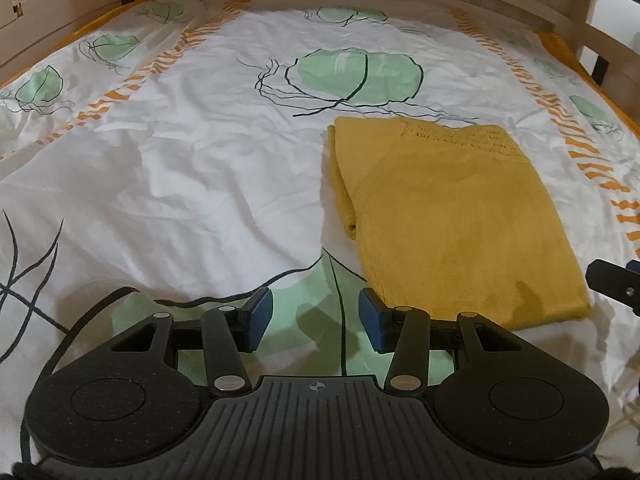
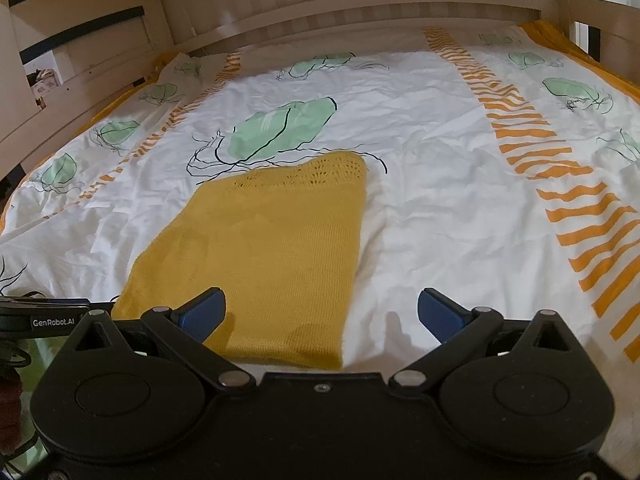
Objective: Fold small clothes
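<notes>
Both grippers, left gripper (image 1: pixel 316 322) and right gripper (image 2: pixel 320 314), hover with jaws apart and empty near the mustard knit garment (image 2: pixel 264 256), lying folded flat on the bed (image 1: pixel 180 168), apparently finished.

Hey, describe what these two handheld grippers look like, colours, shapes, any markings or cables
Both are matte black plastic. The left gripper has blue ribbed finger pads, linkage arms with silver pivot pins, two round speckled lobes, a ridged centre plate with a small crosshair mark, and a black cable trailing off its left side. The right gripper is built the same. White "GenRobot.AI" lettering shows in the right view.
</notes>
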`<action>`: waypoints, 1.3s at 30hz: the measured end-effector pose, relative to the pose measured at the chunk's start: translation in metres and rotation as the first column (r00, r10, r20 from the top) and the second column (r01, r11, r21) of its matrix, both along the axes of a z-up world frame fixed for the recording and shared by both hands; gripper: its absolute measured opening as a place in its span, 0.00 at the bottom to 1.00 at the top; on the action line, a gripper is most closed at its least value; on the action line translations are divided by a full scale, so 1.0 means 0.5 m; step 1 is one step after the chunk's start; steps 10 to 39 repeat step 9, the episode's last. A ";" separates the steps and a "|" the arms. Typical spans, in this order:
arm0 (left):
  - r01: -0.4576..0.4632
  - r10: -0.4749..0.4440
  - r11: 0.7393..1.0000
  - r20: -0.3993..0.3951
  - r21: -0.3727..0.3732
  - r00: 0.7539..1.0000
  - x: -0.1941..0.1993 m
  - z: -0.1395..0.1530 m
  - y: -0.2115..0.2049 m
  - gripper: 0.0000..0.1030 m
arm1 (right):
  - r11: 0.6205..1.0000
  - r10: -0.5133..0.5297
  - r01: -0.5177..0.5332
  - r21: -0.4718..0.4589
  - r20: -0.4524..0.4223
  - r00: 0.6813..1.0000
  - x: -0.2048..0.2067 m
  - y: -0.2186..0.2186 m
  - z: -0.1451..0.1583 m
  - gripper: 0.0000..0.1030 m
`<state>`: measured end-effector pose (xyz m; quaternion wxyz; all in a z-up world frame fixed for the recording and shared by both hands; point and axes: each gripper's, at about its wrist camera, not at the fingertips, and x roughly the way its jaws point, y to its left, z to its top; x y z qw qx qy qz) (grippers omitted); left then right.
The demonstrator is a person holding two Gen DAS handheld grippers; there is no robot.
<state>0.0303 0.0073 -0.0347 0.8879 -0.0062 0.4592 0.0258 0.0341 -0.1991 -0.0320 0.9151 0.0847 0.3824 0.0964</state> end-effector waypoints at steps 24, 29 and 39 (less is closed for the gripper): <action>0.007 -0.007 1.000 0.016 -0.001 1.000 -0.003 0.005 -0.003 0.44 | 1.000 -0.004 0.004 0.000 -0.005 1.000 -0.002 -0.002 -0.002 0.99; 0.007 -0.007 1.000 0.016 -0.001 1.000 -0.003 0.005 -0.003 0.44 | 1.000 -0.004 0.004 0.000 -0.005 1.000 -0.002 -0.002 -0.002 0.99; 0.007 -0.007 1.000 0.016 -0.001 1.000 -0.003 0.005 -0.003 0.44 | 1.000 -0.004 0.004 0.000 -0.005 1.000 -0.002 -0.002 -0.002 0.99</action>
